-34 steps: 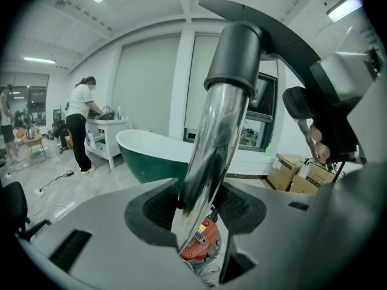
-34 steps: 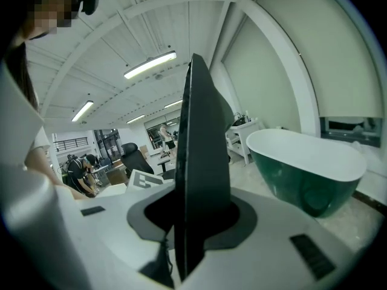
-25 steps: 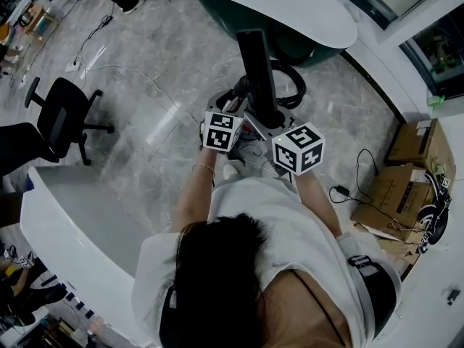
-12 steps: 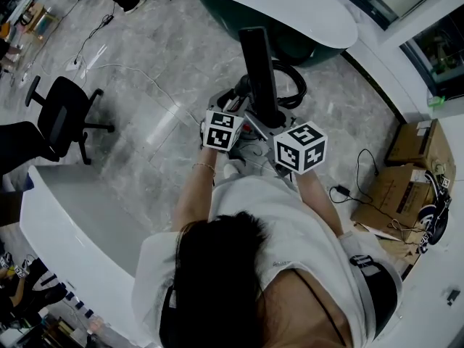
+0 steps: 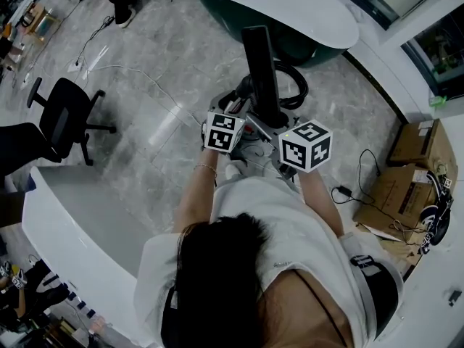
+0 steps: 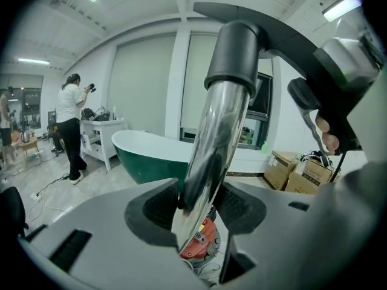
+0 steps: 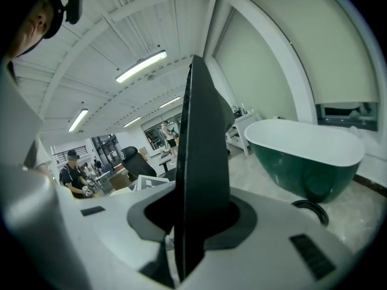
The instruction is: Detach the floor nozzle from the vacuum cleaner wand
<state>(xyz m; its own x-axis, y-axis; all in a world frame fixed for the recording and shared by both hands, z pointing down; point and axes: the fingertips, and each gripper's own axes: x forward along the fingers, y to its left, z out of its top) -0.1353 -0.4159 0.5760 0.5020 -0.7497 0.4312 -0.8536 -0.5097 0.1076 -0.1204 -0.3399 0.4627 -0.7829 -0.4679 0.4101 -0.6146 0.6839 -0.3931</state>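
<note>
In the left gripper view the chrome wand (image 6: 211, 144) runs up between the pads of my left gripper (image 6: 196, 205), which is shut on it. A black collar (image 6: 237, 56) caps the wand's upper end. The flat black floor nozzle (image 5: 259, 71) stands up above both hands in the head view. My right gripper (image 7: 195, 215) is shut on the nozzle (image 7: 199, 174), seen edge-on between its jaws. Both marker cubes sit close together, the left gripper (image 5: 241, 119) beside the right gripper (image 5: 280, 127). The red vacuum body (image 6: 200, 246) shows below the wand.
A green and white bathtub (image 5: 290, 13) stands just beyond the nozzle, with a black hose (image 5: 293, 87) coiled beside it. An office chair (image 5: 61, 118) is at the left, cardboard boxes (image 5: 413, 172) at the right, a white counter (image 5: 65, 216) near left. A person (image 6: 69, 125) stands far off.
The right gripper has rolled slightly and its cube has shifted a little to the right; the nozzle's top has leaned the same way. The left gripper has kept still.
</note>
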